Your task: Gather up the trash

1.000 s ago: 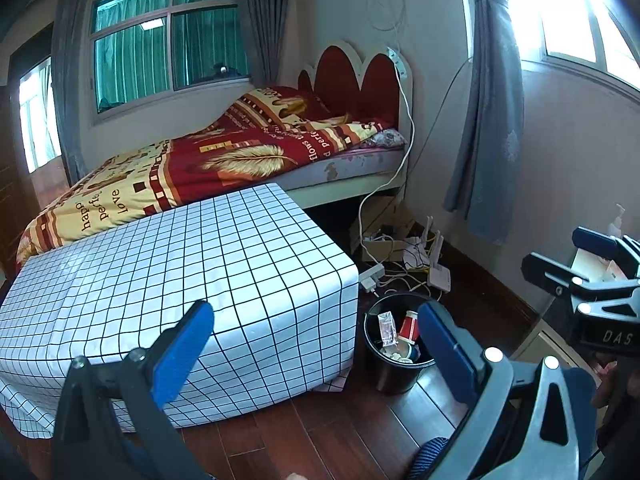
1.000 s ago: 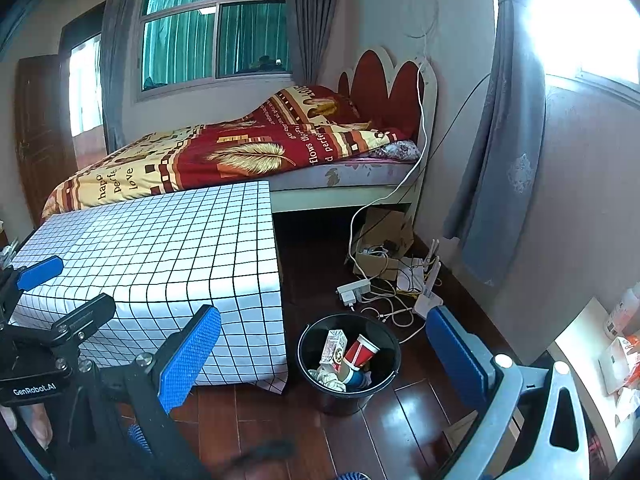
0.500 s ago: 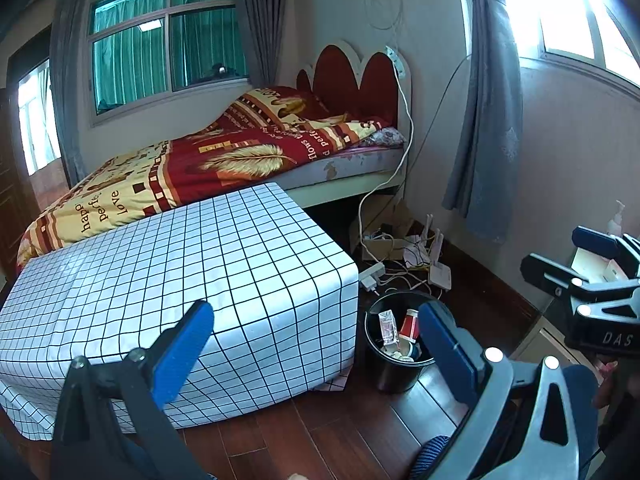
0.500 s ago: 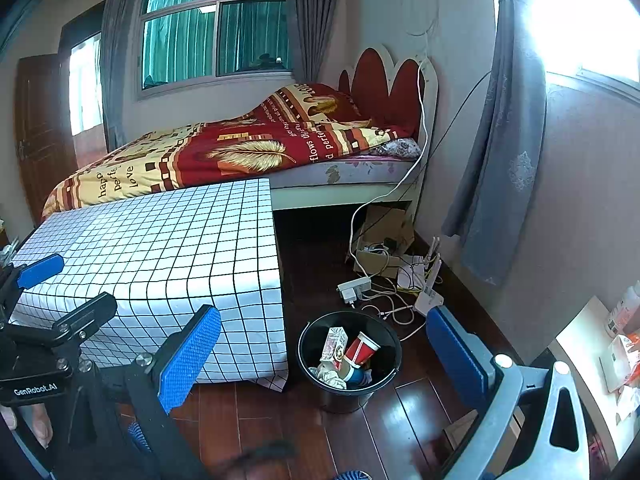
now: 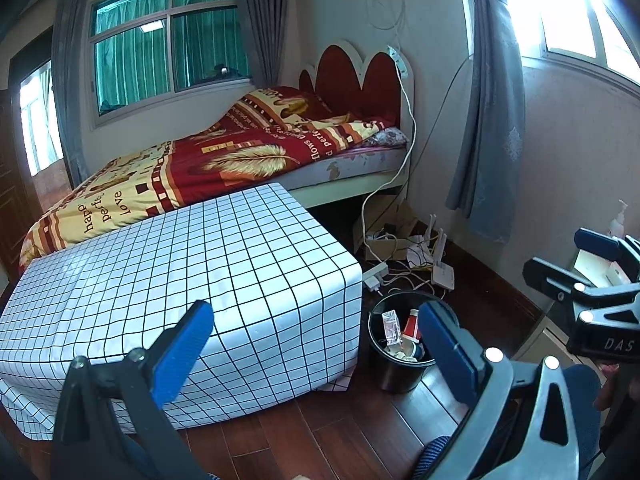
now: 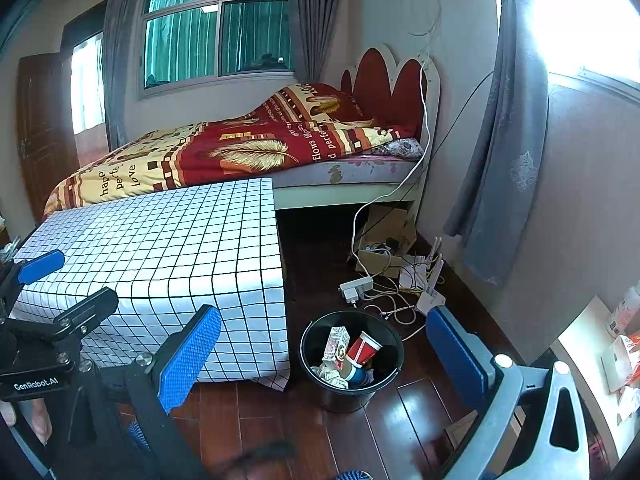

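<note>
A black trash bin (image 6: pixel 366 394) stands on the wood floor beside the low table; it also shows in the left wrist view as the bin (image 5: pixel 394 378). Inside lie a small drink carton (image 6: pixel 335 343), a red paper cup (image 6: pixel 362 349) and crumpled tissue (image 6: pixel 330 374). My left gripper (image 5: pixel 316 326) is open and holds nothing, raised near the table corner, left of the bin. My right gripper (image 6: pixel 324 338) is open too, hanging above the bin with nothing between its blue pads. Each gripper appears at the edge of the other's view.
A low table in a white grid cloth (image 5: pixel 168 272) fills the left. Behind it is a bed (image 6: pixel 240 152) with a red and yellow quilt. A power strip, cables (image 6: pixel 372 292) and a white router (image 6: pixel 430 298) litter the floor by the wall. A side shelf (image 6: pixel 600 344) stands at right.
The two grippers have barely drifted; both stay open and nothing in the bin has moved.
</note>
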{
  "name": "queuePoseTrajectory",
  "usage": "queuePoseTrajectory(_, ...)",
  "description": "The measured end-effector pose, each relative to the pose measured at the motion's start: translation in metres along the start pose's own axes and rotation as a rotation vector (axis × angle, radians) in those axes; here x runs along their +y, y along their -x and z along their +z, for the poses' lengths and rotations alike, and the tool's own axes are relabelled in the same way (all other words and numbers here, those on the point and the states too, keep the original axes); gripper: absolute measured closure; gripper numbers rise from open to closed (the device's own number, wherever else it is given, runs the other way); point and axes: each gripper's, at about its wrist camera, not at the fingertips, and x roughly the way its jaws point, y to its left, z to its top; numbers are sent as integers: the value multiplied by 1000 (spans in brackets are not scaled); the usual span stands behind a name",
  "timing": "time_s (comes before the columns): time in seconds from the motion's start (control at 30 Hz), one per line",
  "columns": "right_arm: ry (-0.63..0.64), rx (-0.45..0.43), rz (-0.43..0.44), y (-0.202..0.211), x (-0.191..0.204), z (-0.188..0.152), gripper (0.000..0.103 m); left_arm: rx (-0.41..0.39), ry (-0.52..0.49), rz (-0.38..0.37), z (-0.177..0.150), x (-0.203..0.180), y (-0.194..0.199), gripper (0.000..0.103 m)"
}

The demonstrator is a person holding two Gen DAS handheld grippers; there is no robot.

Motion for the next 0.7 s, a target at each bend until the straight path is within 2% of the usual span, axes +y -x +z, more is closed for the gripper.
queuePoseTrajectory(0.3, -1, 0, 0, 0, 0, 0, 0, 3, 3, -1, -2, 0, -2, 1)
queuePoseTrajectory(0.53, 2, 5, 2, 0, 3, -3, 0, -16, -41, 2, -4, -4, -3, 1)
queuePoseTrajectory(0.7, 3, 6, 2, -1, 2, -4, 0, -2, -19, -9, -2, -2, -4, 1)
